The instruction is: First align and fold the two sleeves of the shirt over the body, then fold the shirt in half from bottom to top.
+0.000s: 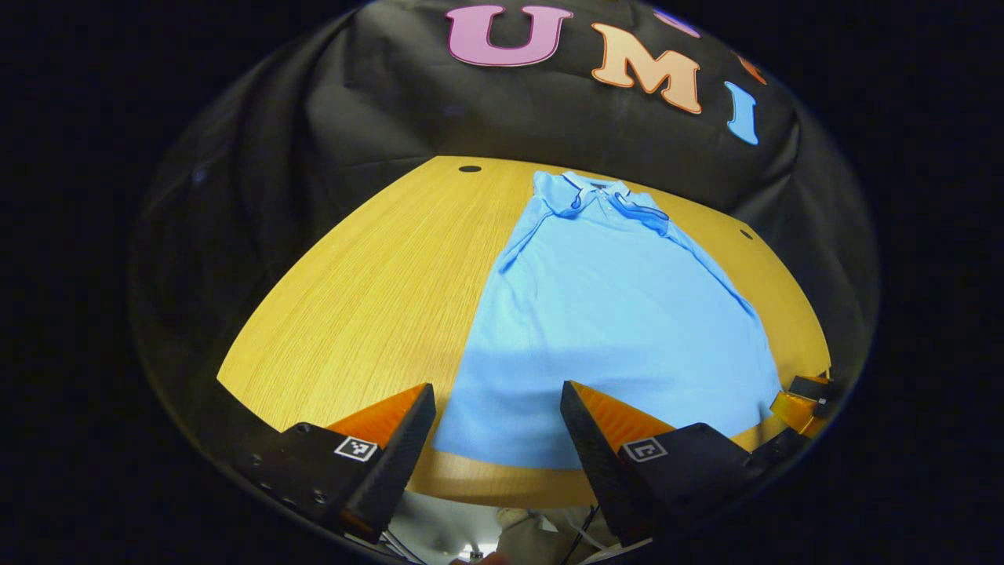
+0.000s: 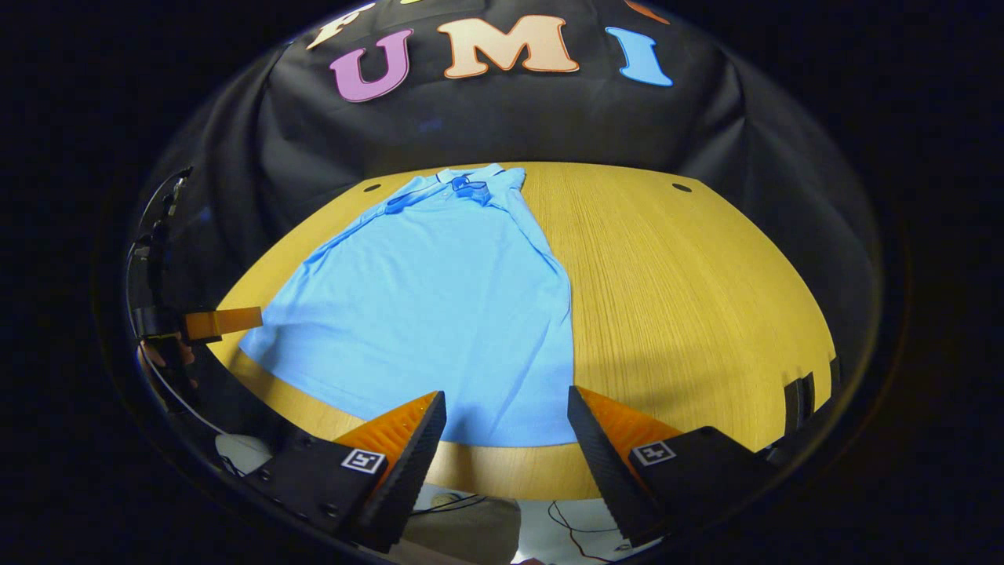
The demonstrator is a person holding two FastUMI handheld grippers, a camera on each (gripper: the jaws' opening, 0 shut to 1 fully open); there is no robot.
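While shirt (image 1: 604, 314) lies flat, left tongs (image 1: 498, 408) agape, right tongs (image 2: 506, 416) agape

Matt knitted cloth shirt (image 1: 612, 314) on smooth wood-grain table (image 1: 376, 298).

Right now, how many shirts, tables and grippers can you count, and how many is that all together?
Light blue polo shirt: 1
Wooden table: 1
Grippers: 2, the left gripper and the right gripper, both with fingers apart
Total: 4
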